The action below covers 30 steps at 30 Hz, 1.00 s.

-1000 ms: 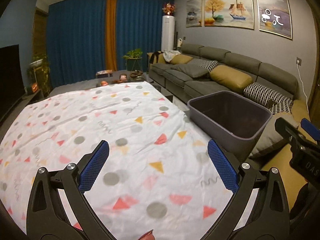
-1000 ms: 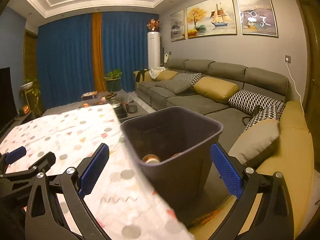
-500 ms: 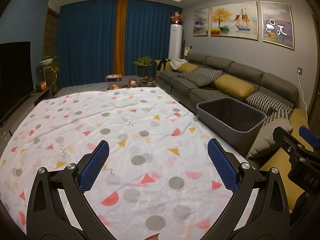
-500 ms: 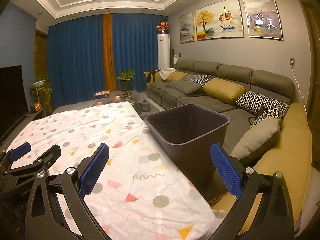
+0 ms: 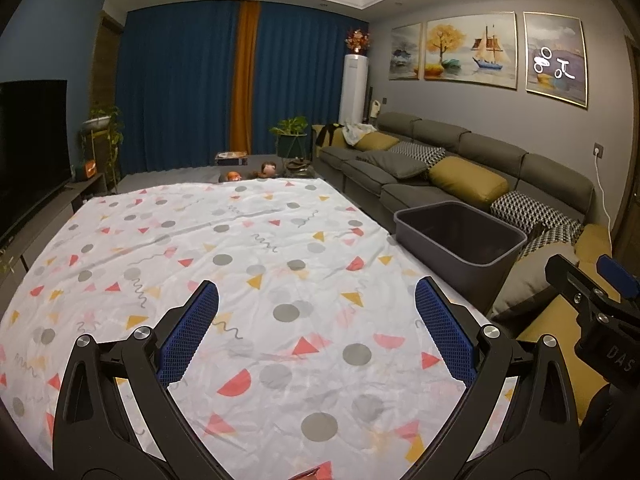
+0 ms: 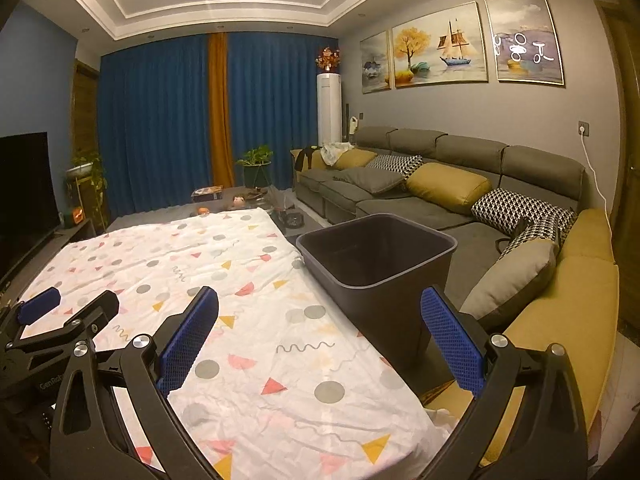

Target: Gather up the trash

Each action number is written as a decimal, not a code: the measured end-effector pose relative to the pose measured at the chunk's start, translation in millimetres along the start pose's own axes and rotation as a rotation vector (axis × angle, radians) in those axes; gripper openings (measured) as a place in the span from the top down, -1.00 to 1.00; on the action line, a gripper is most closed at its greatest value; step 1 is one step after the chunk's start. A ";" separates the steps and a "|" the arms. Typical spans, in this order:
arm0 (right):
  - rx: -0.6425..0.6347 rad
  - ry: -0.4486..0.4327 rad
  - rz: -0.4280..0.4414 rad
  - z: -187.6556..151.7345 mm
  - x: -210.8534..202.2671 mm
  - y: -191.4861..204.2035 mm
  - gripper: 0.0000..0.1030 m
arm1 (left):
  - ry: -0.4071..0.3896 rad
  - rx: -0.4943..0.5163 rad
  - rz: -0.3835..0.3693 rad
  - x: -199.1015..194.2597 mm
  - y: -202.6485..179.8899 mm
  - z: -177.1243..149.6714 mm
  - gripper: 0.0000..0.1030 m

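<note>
Faintly legible: "DAS" on right tool [image 5: 592,292]; "GenRob" on left tool [image 6: 68,320].

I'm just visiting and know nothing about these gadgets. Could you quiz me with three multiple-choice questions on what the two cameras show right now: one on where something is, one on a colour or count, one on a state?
1. Where does the dark bin stand?
A. On top of the patterned cloth
B. Between the cloth-covered table and the sofa
C. Beside the television

2. How many framed pictures hang above the sofa?
A. One
B. Five
C. Three

3. How are the right gripper and left gripper?
A. Both open, holding nothing
B. Both clamped on cans
C. One open, one clamped on paper

Answers:
1 B, the bin sits in the gap off the cloth's edge.
2 C, three frames in a row.
3 A, blue pads wide apart, empty between.
</note>
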State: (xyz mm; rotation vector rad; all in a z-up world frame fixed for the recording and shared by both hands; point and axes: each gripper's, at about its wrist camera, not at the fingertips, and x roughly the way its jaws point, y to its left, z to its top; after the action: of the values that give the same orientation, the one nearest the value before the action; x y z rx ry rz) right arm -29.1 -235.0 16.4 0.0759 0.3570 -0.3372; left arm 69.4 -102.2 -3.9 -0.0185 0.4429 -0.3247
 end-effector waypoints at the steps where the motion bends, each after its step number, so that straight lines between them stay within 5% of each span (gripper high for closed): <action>1: 0.000 0.000 0.000 0.2 -0.1 0.1 -0.89 | -0.001 0.000 -0.002 -0.7 0.0 0.4 -0.88; 30: 0.000 0.008 -0.021 0.9 -2.3 -4.8 -0.89 | 0.024 0.002 -0.039 0.4 -7.2 -0.2 -0.88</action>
State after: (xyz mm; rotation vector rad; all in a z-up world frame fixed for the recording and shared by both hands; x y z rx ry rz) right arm -32.4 -239.0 18.0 0.0740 0.3663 -0.3582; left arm 67.4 -109.2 -3.7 -0.0209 0.4667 -0.3637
